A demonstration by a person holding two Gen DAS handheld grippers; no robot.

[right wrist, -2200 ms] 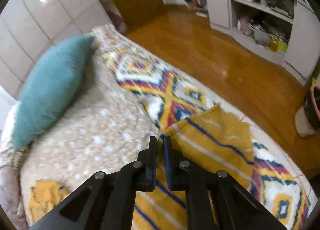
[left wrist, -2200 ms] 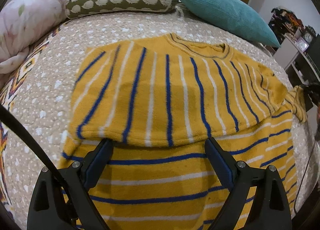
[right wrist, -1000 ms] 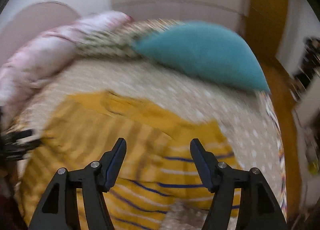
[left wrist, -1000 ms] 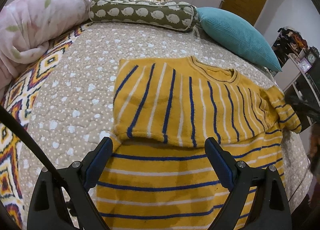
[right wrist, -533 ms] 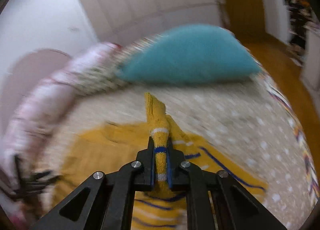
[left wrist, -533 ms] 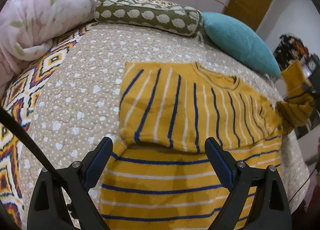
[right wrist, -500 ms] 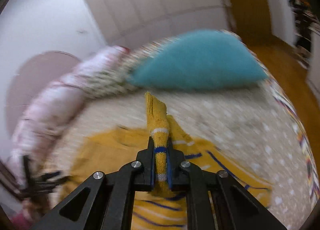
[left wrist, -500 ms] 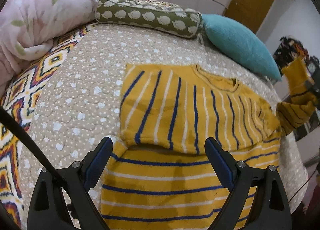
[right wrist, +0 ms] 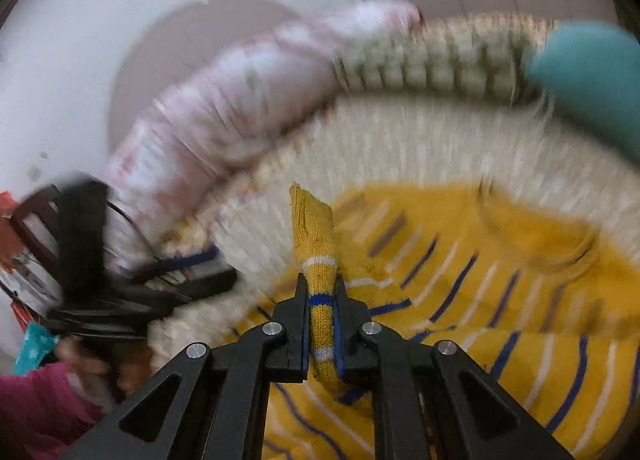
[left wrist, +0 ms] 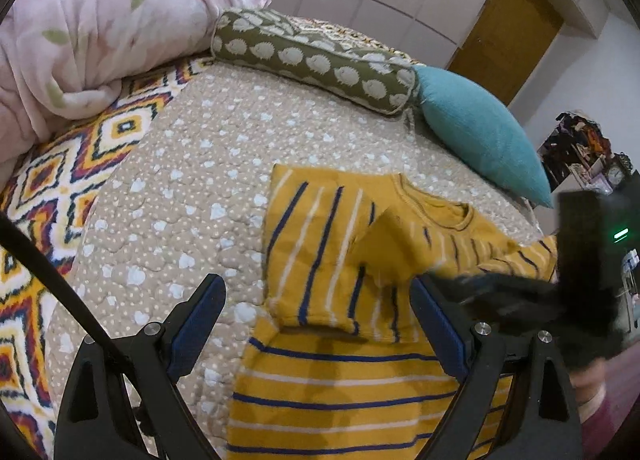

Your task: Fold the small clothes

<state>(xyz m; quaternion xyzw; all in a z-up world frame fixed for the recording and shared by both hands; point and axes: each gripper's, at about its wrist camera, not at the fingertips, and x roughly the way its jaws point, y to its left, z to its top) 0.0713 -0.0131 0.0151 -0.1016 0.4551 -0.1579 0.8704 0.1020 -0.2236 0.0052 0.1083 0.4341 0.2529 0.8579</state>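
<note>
The yellow striped sweater [left wrist: 332,300] lies on the dotted bedspread [left wrist: 192,180] at lower centre, neckline toward the upper right. The right gripper [right wrist: 320,316] is clamped on its sleeve cuff [right wrist: 314,236], which points up-frame. The left gripper [left wrist: 320,324] hangs wide apart above the hem, empty

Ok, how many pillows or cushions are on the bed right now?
2. The green patterned bolster lies along the head of the bed; the teal cushion sits right beside it, at its right end. The pink duvet bunched at left could hide more.
</note>
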